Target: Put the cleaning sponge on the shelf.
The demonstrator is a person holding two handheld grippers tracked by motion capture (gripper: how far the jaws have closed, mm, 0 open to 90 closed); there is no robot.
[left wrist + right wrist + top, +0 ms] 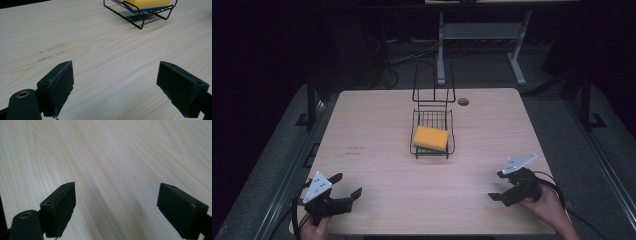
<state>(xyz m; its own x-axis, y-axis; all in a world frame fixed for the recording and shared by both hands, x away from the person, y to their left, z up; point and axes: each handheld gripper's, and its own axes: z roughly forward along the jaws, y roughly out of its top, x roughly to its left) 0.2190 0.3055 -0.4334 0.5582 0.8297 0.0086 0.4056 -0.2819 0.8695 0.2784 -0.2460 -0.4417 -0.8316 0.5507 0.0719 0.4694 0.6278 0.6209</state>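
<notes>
The yellow sponge [430,138] lies in the wire rack [451,131] mid-table, long axis crosswise, roughly equidistant from the left gripper [348,184] and right gripper [497,185], both spread empty near the front corners.

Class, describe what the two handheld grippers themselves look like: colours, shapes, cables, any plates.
Both the left gripper and the right gripper are black, each with two blocky rectangular jaws, a grey three-cornered plate on top and a black trailing cable. Bare hands hold them; no sleeves are visible.
</notes>
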